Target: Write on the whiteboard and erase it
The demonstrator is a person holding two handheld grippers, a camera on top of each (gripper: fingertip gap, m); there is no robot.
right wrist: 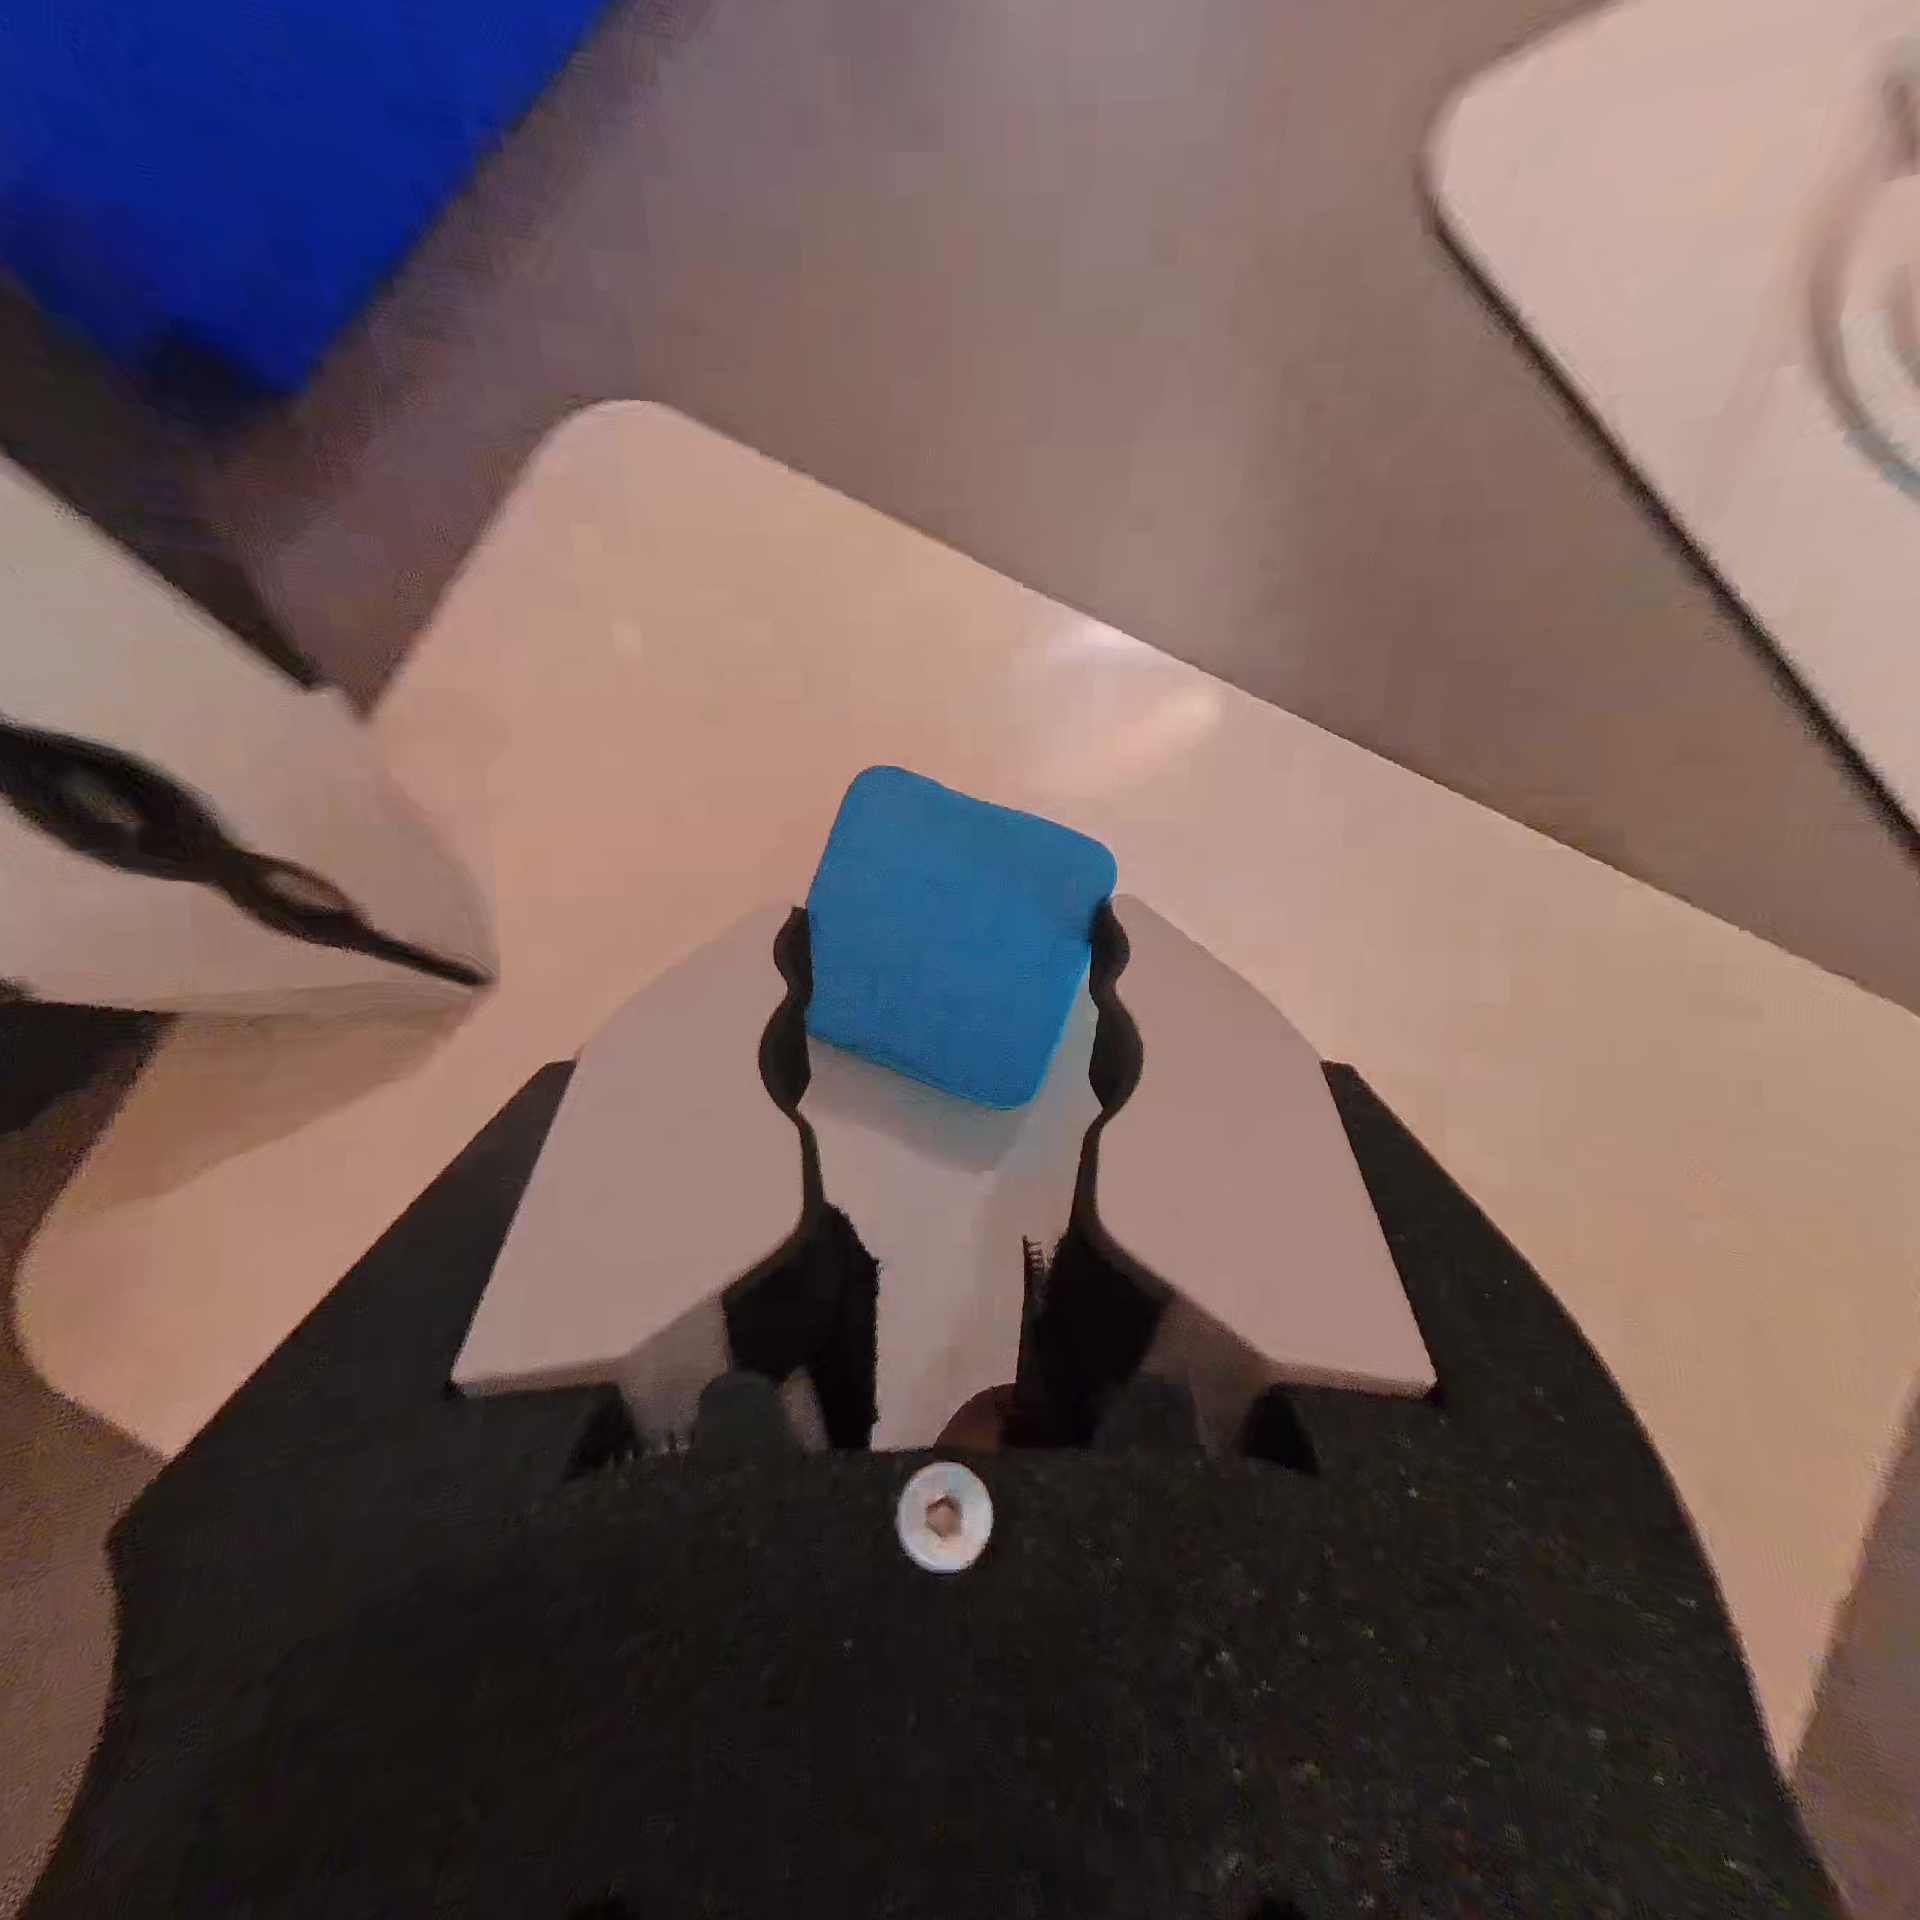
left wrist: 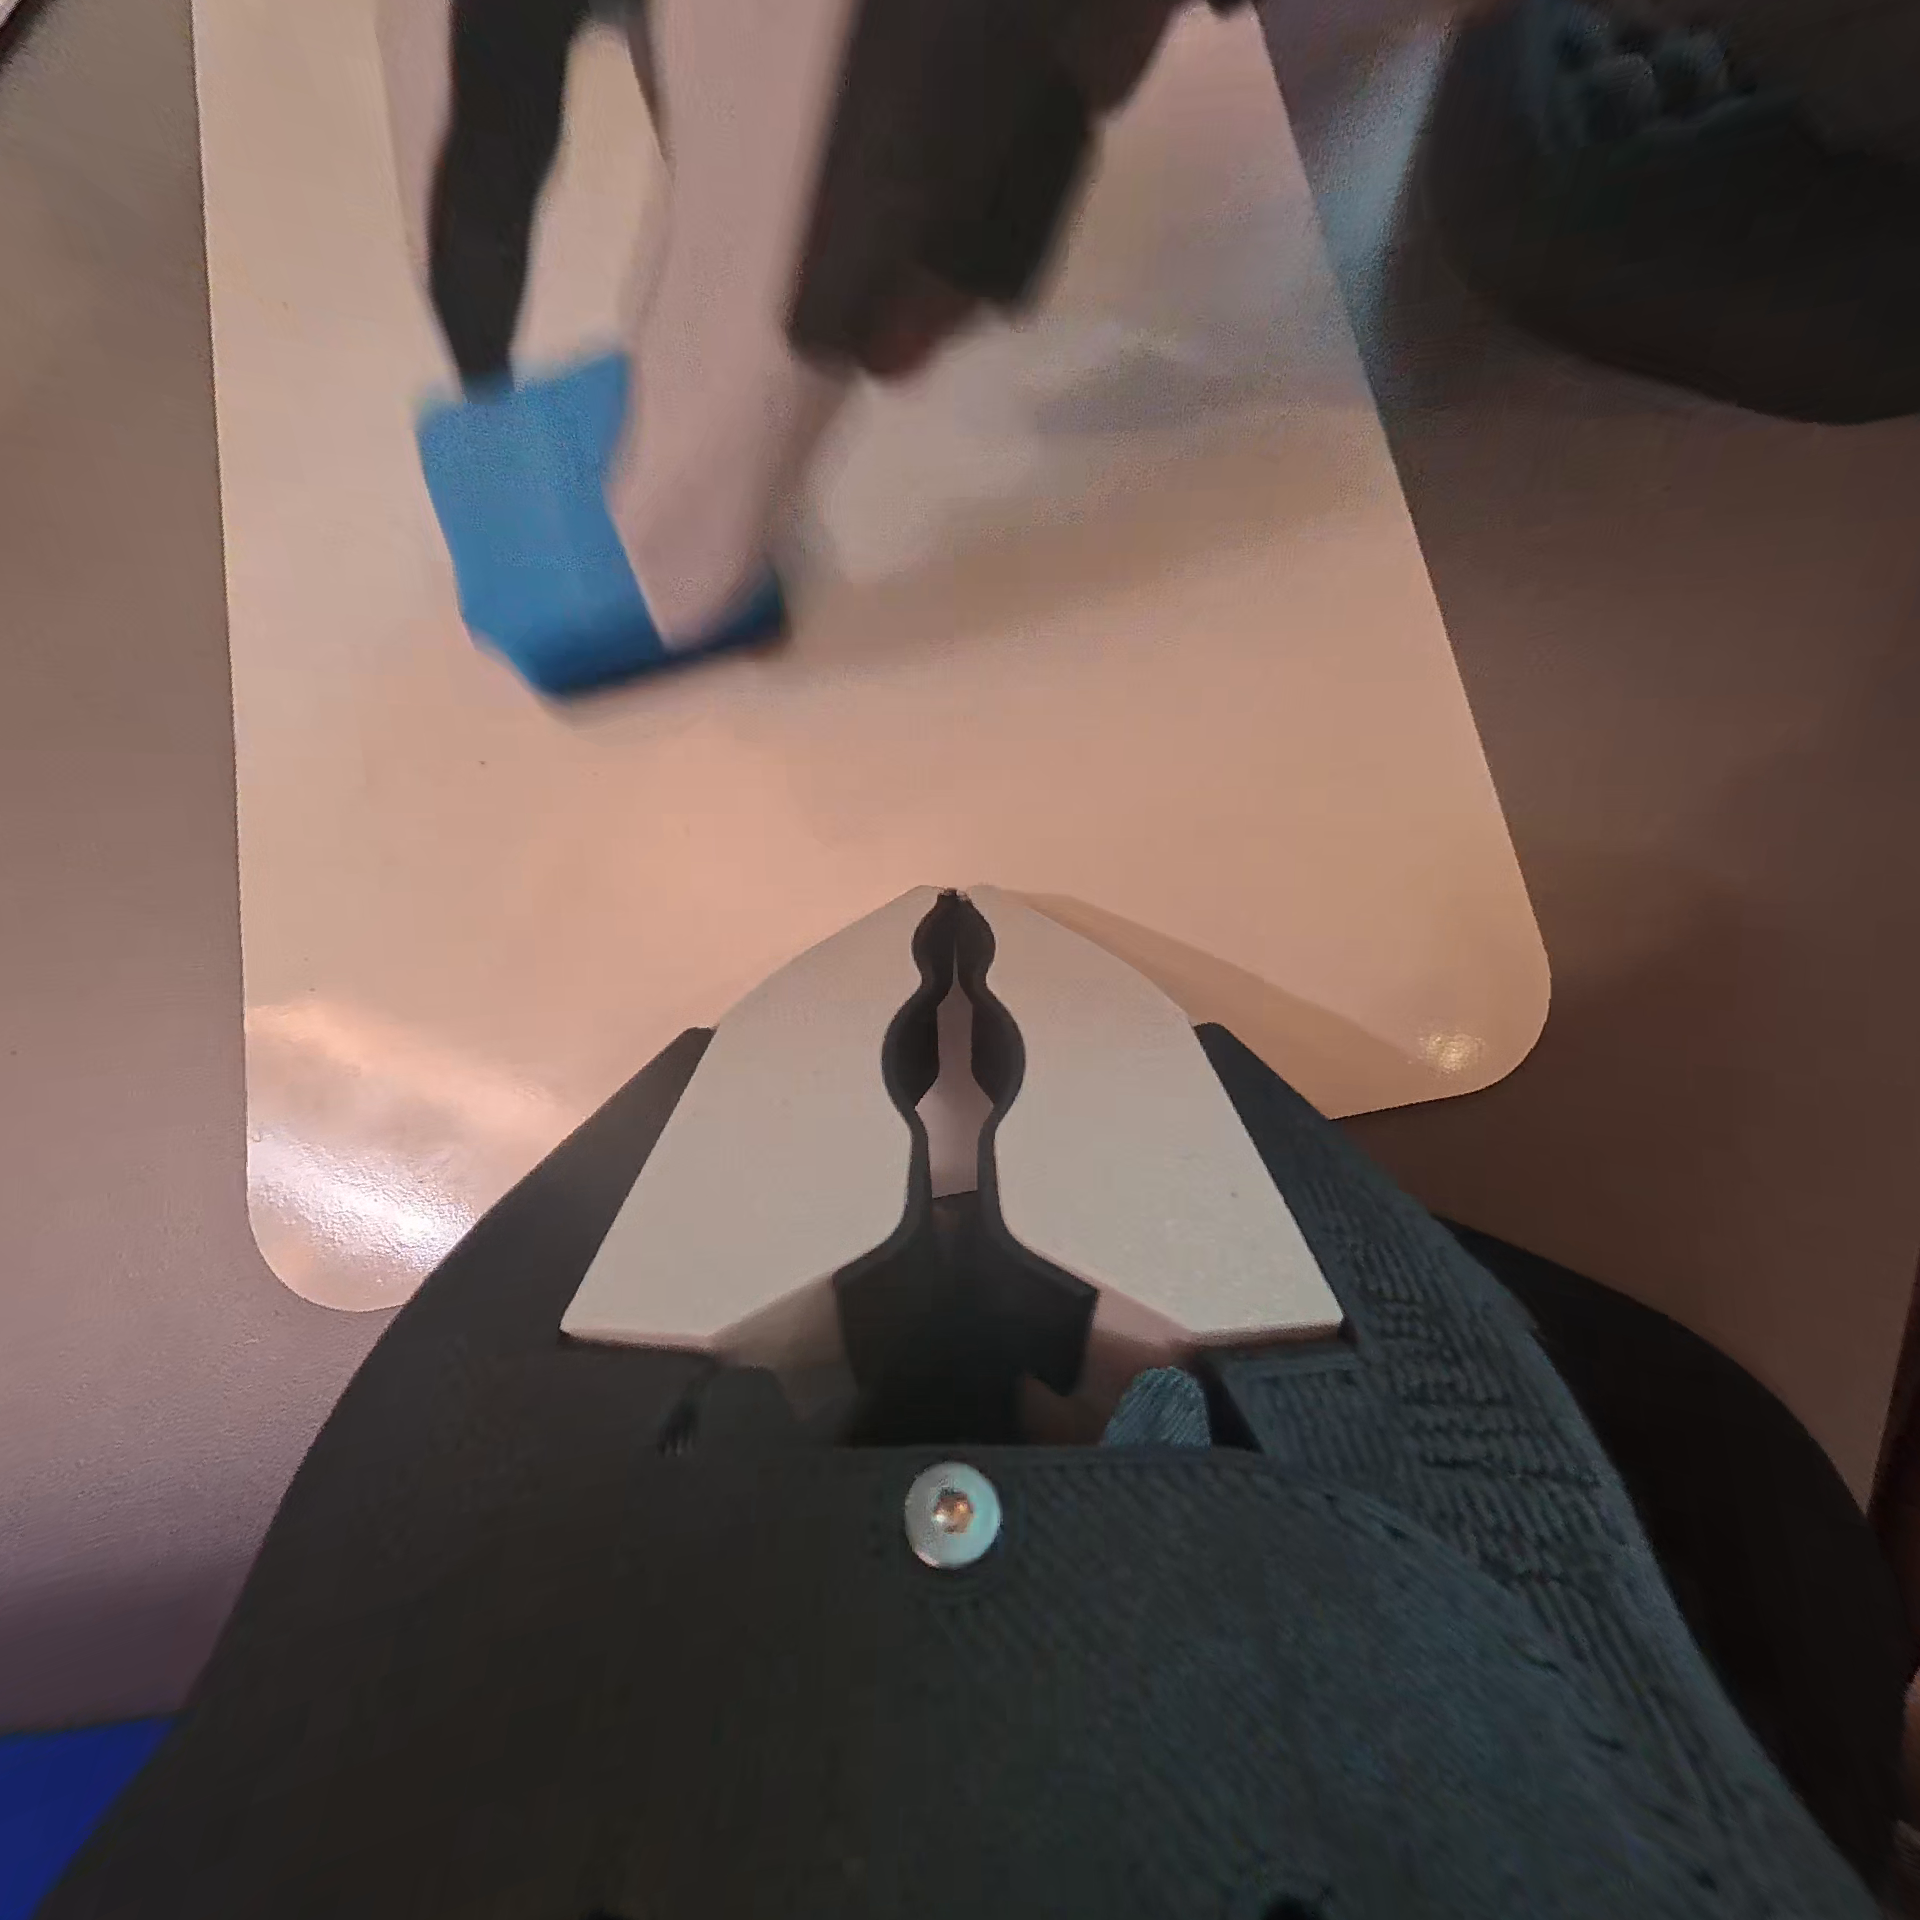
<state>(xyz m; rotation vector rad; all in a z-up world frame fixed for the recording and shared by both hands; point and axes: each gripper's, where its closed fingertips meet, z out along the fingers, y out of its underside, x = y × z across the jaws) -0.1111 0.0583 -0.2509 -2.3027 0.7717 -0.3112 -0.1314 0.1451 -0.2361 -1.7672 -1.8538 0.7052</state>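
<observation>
Blue eraser (right wrist: 956, 935) sat between the jaws of the right gripper (right wrist: 945, 925), pinched near the tips, w/ the white fingers (right wrist: 665, 1143) pressing its two sides; jaws were about an eraser-width apart, clenched on it. Eraser rested on the whiteboard (right wrist: 1351, 883), a pale glossy sheet w/ rounded corners lying flat on the brown counter (right wrist: 1039, 312).

From the left wrist view, same eraser (left wrist: 582, 520) was blurred, on the far-left part of the whiteboard (left wrist: 935, 779), w/ the right gripper (left wrist: 665, 447) reaching down onto it. A smeary grey-white patch (left wrist: 1091, 405) showed on the board just right of it.

Left gripper (left wrist: 951, 899) had its jaws fully closed, tips touching, nothing between them; tips were over the near part of the board, well apart from the eraser. Contact w/ the board: can't tell.

A second pale sheet (right wrist: 1714, 364) lay on the counter at far right, a blue object (right wrist: 229, 156) at far left.
</observation>
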